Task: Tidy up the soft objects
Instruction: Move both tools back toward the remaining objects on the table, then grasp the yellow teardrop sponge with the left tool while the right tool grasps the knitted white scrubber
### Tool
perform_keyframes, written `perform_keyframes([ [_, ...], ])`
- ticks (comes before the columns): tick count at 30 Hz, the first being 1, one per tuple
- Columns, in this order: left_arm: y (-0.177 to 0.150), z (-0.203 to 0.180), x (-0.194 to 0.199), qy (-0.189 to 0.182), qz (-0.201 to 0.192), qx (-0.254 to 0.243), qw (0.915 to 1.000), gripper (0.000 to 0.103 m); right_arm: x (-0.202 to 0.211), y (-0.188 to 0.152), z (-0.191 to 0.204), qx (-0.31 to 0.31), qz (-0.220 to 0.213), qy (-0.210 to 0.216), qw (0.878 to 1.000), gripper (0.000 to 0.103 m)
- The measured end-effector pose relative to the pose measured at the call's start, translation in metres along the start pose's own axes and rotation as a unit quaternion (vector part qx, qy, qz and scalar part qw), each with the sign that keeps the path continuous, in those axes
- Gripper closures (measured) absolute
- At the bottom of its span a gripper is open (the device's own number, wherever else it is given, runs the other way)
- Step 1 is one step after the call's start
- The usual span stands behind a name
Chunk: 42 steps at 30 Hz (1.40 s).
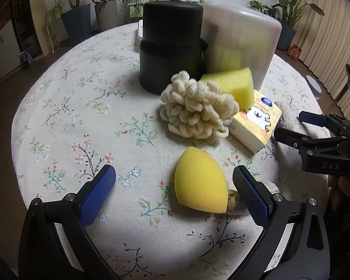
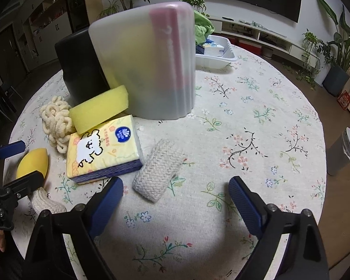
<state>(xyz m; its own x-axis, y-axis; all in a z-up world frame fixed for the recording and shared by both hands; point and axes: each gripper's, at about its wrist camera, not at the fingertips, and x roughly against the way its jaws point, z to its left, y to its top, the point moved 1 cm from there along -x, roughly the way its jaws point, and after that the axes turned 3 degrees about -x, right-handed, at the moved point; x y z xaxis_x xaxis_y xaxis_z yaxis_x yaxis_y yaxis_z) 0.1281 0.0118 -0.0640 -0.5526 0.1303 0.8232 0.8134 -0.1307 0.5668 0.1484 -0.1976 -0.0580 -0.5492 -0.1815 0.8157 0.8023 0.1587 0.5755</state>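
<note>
Knitted pad (image 2: 158, 170) just beyond the open right hand-held gripper (image 2: 175, 190).

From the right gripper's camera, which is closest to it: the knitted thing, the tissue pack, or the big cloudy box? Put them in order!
1. Knitted piece: just ahead of the right gripper.
2. Tissue pack: left, slightly farther.
3. Cloudy box: standing behind both.

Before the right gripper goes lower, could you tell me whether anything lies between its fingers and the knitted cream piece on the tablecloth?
Nothing visible does. The right gripper is open, and the knitted cream piece lies just ahead of its left finger on bare tablecloth. The tissue pack sits close beside the piece, to its left in the picture, not in the path.
</note>
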Motion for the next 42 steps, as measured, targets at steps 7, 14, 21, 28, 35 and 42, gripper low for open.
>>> perform_keyframes([
  [7,-0.005,0.000,-0.007,0.011,0.010,0.001,0.9999,0.002,-0.003,0.001,0.001,0.002,0.002,-0.002,1.000,0.011],
  [14,-0.005,0.000,-0.007,0.018,0.007,0.004,0.9998,0.002,-0.006,0.006,0.003,0.002,0.000,-0.009,1.000,0.016],
  [21,-0.004,0.007,-0.001,0.003,-0.006,0.020,0.9998,0.015,-0.006,0.008,0.007,0.013,-0.003,-0.005,1.000,0.027],
  [28,-0.005,0.002,0.002,-0.014,-0.015,0.011,0.9997,0.039,-0.005,0.006,0.011,0.018,0.000,-0.004,1.000,0.030],
  [35,-0.006,-0.003,0.003,-0.025,-0.019,0.010,0.9995,0.044,-0.001,0.002,0.015,0.024,-0.001,0.004,1.000,0.043],
  [42,-0.009,0.000,0.003,-0.033,-0.036,0.022,0.9986,0.042,0.001,0.001,0.013,0.019,-0.006,0.007,1.000,0.042],
])
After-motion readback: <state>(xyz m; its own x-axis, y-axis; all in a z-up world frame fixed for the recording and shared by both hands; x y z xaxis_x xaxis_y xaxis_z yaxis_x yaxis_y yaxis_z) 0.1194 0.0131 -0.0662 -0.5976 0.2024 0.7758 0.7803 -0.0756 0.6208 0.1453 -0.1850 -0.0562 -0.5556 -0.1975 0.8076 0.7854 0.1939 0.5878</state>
